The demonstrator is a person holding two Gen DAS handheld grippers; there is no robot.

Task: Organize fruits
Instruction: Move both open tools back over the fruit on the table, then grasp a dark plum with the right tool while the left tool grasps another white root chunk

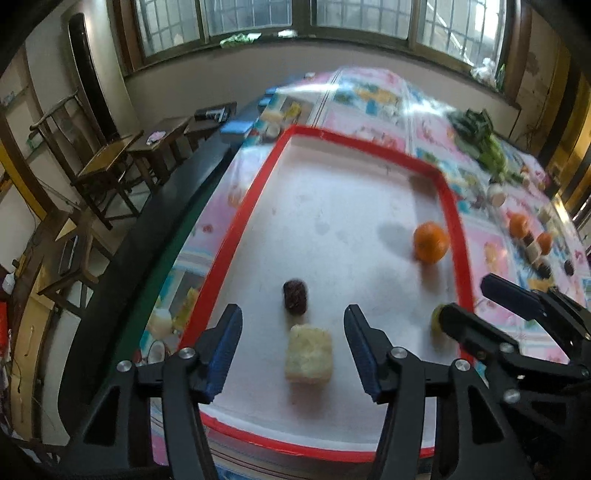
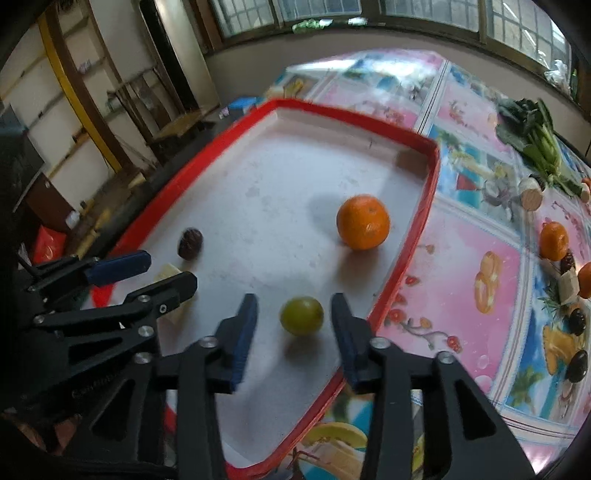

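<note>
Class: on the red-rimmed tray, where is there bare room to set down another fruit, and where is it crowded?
Free: the far half of the tray, beyond the date and left of the orange. Crowded: the near end, where the pale cube lies between the left gripper's open jaws and the green fruit between the right gripper's.

Glossy printed tablecloth (image 2: pixel 476 229), matt white tray (image 1: pixel 332 206) with smooth red plastic rim.

Leafy greens (image 2: pixel 537 144) lie at the upper right on the table (image 2: pixel 472 236) with its colourful printed cloth. Wooden chairs (image 1: pixel 107 166) stand at the left, below windows (image 1: pixel 258 18).
</note>
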